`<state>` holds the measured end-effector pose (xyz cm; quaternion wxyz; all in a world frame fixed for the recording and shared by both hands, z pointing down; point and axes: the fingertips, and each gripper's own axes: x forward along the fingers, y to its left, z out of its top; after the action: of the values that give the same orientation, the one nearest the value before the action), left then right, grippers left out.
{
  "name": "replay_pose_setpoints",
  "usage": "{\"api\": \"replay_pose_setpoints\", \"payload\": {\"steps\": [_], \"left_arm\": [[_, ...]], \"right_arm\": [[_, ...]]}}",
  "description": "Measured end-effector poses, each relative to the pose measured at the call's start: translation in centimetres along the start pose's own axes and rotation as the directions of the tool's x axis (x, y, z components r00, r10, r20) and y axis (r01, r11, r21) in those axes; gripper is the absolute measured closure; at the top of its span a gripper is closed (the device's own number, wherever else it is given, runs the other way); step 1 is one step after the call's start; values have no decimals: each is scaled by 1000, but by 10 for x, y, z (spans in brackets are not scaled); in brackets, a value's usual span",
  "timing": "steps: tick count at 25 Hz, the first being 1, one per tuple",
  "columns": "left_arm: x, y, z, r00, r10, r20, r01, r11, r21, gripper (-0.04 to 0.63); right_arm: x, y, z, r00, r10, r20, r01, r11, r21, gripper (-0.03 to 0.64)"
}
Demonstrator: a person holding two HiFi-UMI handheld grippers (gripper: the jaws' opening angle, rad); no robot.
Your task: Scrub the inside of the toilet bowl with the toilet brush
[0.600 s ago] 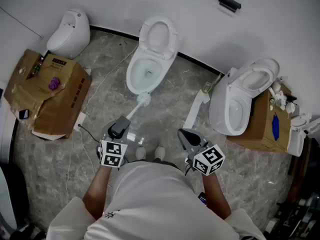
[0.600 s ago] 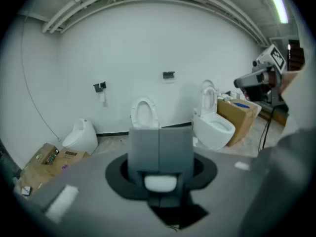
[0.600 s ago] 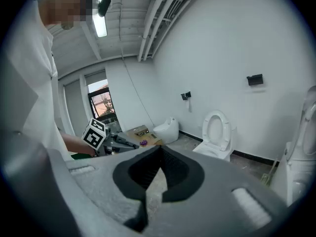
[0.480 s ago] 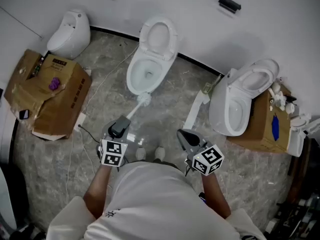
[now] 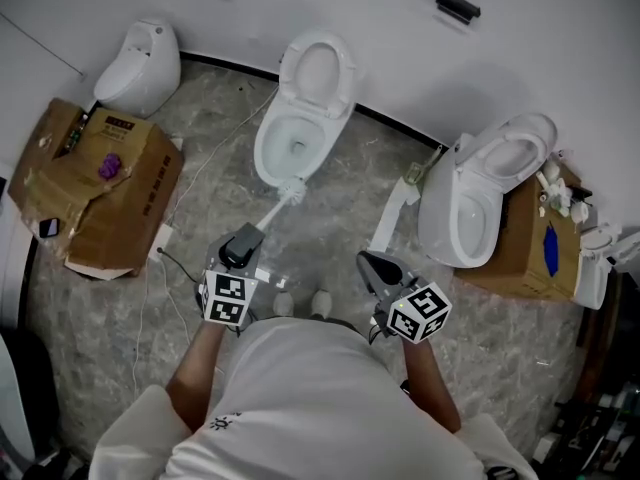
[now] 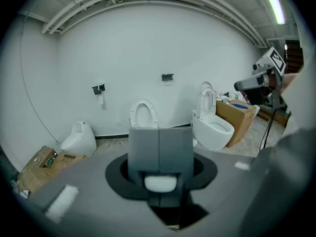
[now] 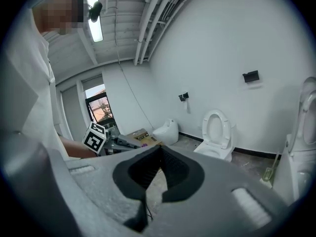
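Toilet brush point(image 5: 272, 211): the handle runs diagonally from the left gripper point(image 5: 243, 244) up to the middle toilet bowl point(image 5: 272, 158). The bristle head point(image 5: 291, 190) is at the bowl's front lip, not down in the basin; can't tell if it touches the porcelain. The left gripper's jaws are clamped on the handle, and the left gripper view shows the white handle end point(image 6: 159, 183) pinched between the two grey pads. The right gripper point(image 5: 377, 267) is empty, with jaw tips meeting and nothing between them; it is held low over the floor, right of the person's shoes point(image 5: 300, 305) and well apart from the brush. Middle toilet's lid and seat point(image 5: 318, 68) are up against the white wall. A second toilet point(image 5: 470, 208) sits to the right, also open, with its back to a cardboard box point(image 5: 520, 253) that has small items on top. A small white urinal-type fixture point(image 5: 140, 63) is at far left by the wall. A battered cardboard box point(image 5: 95, 193) lies in front of it with a purple object point(image 5: 108, 167) on top. Floor point(image 5: 330, 218) is grey marbled, with a thin white cable point(image 5: 205, 163) trailing across it left of the bowl.
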<state>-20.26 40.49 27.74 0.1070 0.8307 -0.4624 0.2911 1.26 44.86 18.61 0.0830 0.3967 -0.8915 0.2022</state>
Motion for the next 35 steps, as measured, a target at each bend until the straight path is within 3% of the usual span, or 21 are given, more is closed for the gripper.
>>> {"api": "replay_pose_setpoints", "payload": {"steps": [12,22,35], "left_arm": [[-8,6,-2,999,-36,21,35,999,17,437],[-25,31,-22,1000,-2,20,2,1000,-13,437],[-20,53,-35,999,42,-14,-43,997,-67,437]], "right_arm": [[9,14,-3,999,-48,22,48,999,17,617],[16,30,-10,998,-58,31,57,998,28,617],[48,24,-2,1000,6,7,-6,1000,11,617]]}}
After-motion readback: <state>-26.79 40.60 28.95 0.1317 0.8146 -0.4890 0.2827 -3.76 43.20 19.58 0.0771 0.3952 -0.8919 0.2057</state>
